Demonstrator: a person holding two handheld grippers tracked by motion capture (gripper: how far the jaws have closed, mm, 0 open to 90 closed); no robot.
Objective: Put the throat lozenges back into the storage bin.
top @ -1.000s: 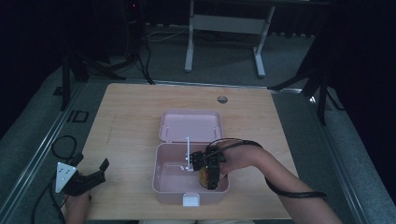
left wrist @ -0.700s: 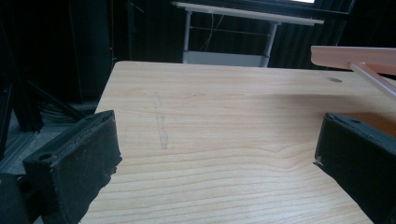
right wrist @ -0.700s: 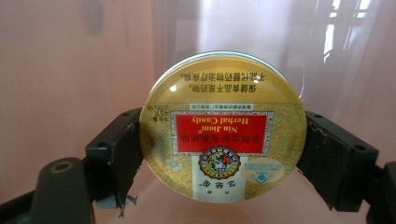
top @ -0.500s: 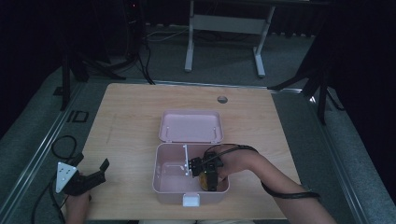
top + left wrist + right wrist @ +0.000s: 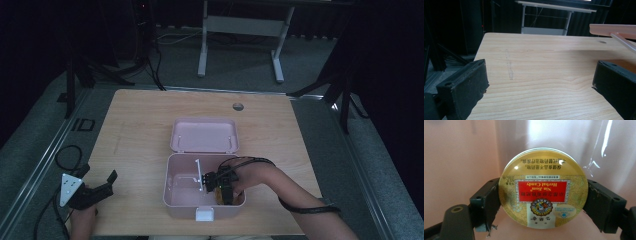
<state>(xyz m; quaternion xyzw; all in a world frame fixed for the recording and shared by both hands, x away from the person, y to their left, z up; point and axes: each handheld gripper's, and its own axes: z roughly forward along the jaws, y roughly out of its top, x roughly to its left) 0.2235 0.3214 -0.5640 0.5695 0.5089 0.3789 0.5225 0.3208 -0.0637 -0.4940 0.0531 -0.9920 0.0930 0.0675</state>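
A pink plastic box (image 5: pixel 172 186) lies open on the wooden table, its lid (image 5: pixel 205 135) folded back behind it. My right gripper (image 5: pixel 223 194) reaches down into the box's right half and is shut on a round gold candy tin (image 5: pixel 543 188) with a red label; the tin (image 5: pixel 221 196) sits low inside the box between the two black fingers (image 5: pixel 486 200). My left gripper (image 5: pixel 100 189) rests at the table's near left corner, open, with nothing between its fingers (image 5: pixel 465 85). A corner of the pink box (image 5: pixel 614 29) shows at upper right in the left gripper view.
A white latch (image 5: pixel 205 214) juts from the box's front wall, and a white divider (image 5: pixel 199 172) stands inside. A round cable hole (image 5: pixel 238 106) is set in the table (image 5: pixel 135 115) near its far edge. A desk frame (image 5: pixel 240 25) stands on the floor beyond.
My right gripper has moved the tin lower and nearer the front of the box. The left gripper has stayed still.
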